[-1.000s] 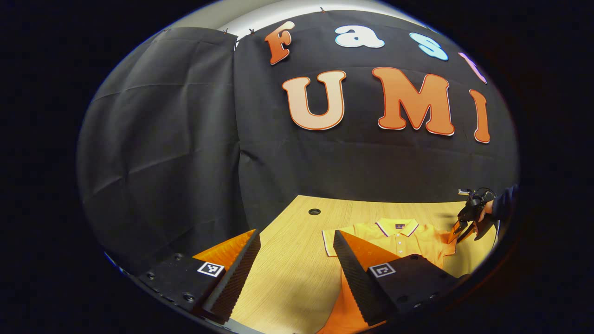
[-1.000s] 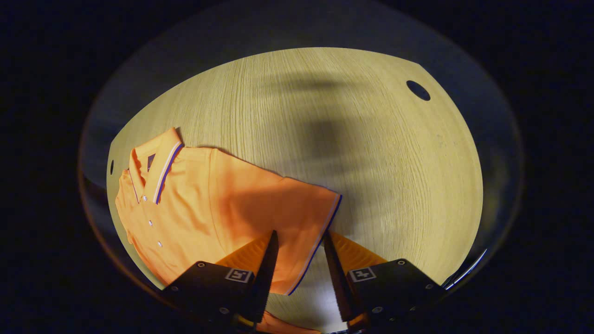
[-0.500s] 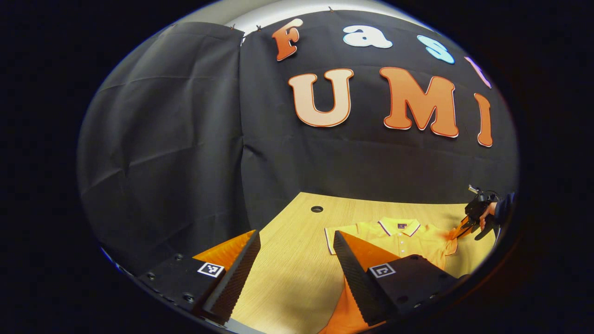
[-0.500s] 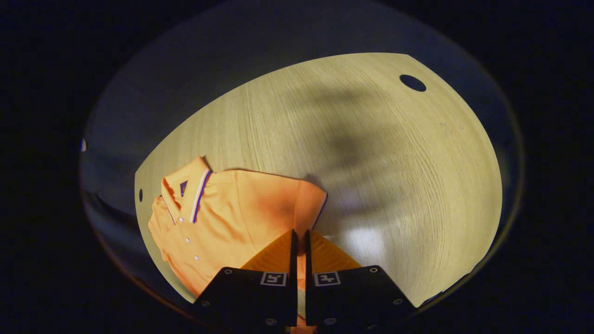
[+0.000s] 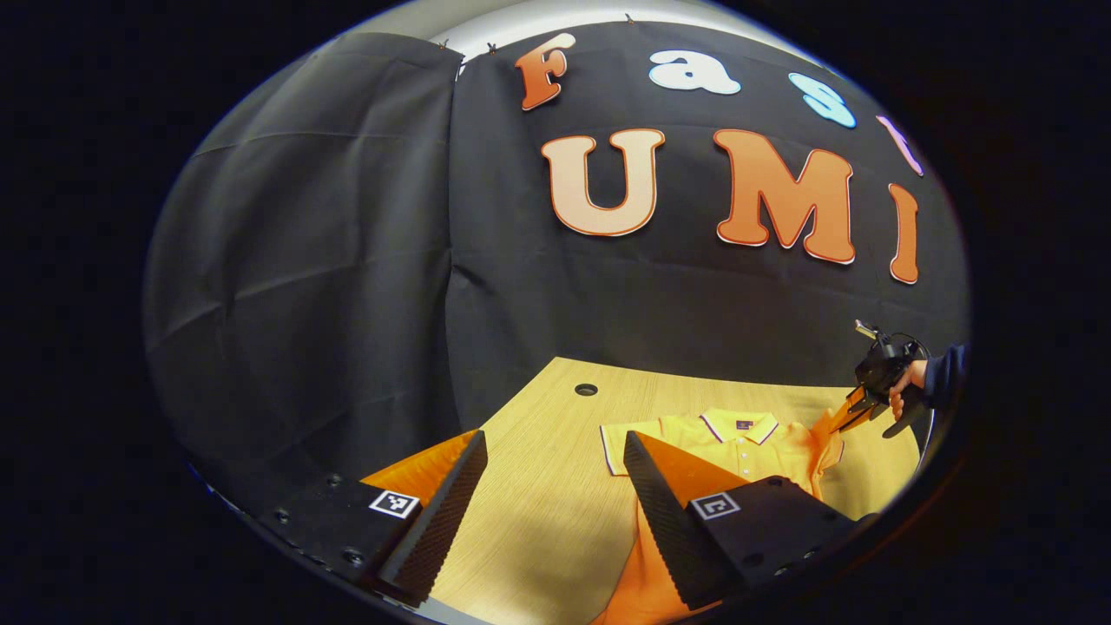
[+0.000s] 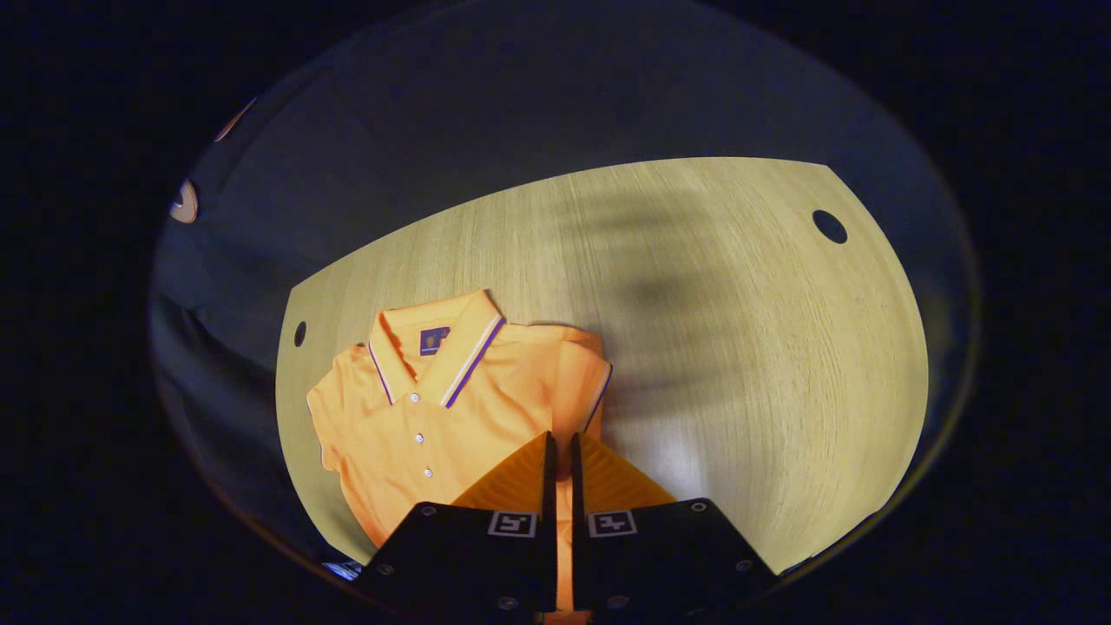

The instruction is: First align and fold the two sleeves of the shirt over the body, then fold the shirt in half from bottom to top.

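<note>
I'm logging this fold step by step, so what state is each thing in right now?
Shirt: lies face up on the table, collar flat, buttoned.
Right sleeve: lifted off the table, pinched at its cuff.
Left sleeve: flat, spread out, not yet folded.
Right hand-held gripper: shut on the right sleeve.
Left hand-held gripper: open, holding nothing.
Table: bare wood beside the shirt.

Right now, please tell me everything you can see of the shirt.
The shirt is an orange polo of soft knit-looking cloth, with a striped collar, a small dark label inside the neck and white buttons. It lies front up on the wooden table. The right gripper is shut on one sleeve and lifts it off the table. The other sleeve lies flat.
</note>
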